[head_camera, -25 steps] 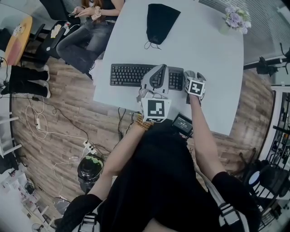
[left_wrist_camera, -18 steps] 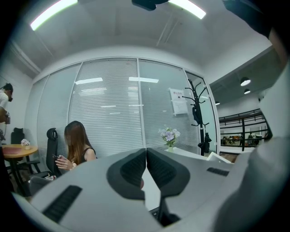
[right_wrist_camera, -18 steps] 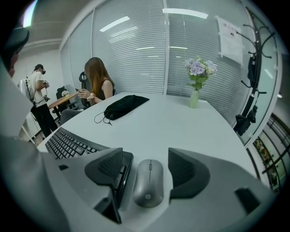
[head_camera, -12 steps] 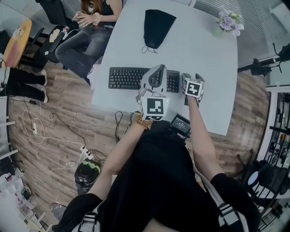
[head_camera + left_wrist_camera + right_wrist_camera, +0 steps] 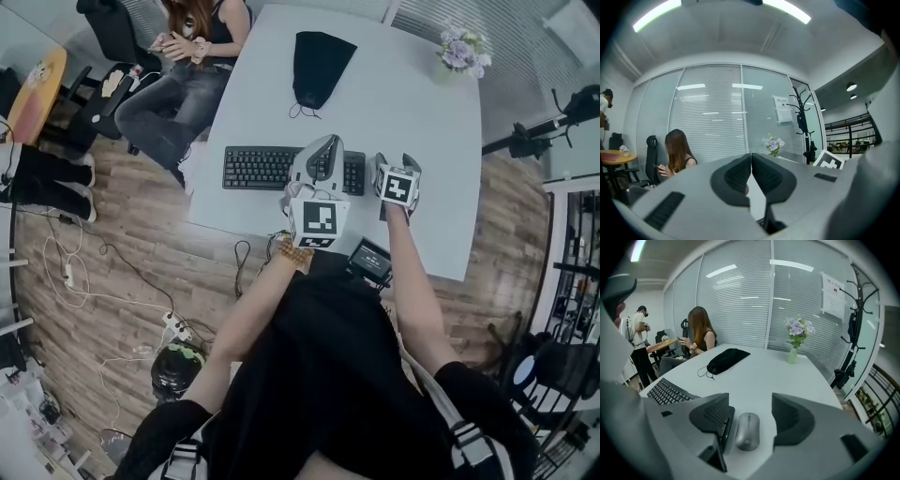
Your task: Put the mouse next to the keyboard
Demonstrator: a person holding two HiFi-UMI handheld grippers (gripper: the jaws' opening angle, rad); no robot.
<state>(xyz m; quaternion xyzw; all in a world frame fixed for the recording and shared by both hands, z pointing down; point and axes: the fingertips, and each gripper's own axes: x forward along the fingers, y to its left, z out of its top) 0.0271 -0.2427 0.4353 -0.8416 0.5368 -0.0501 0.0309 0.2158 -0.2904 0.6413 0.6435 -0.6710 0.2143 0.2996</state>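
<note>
A grey mouse (image 5: 747, 431) lies on the white table (image 5: 787, 376) just right of the black keyboard's (image 5: 670, 392) right end. My right gripper (image 5: 750, 399) stands over the mouse with one jaw on each side. Its jaws are closing, and the pads are still apart from the mouse. In the head view the right gripper (image 5: 398, 161) covers the mouse, to the right of the keyboard (image 5: 267, 167). My left gripper (image 5: 328, 142) hovers over the keyboard's right part. In its own view the left gripper (image 5: 751, 157) is shut with nothing held.
A black pouch (image 5: 319, 56) lies at the far middle of the table and a vase of flowers (image 5: 457, 52) stands at the far right corner. A seated person (image 5: 187, 47) is at the far left edge. A small black device (image 5: 370, 261) sits at the near edge.
The head view has drifted a little, so the table sits slightly differently in frame. Both grippers stay at the keyboard's right end. Nothing has been taken hold of.
</note>
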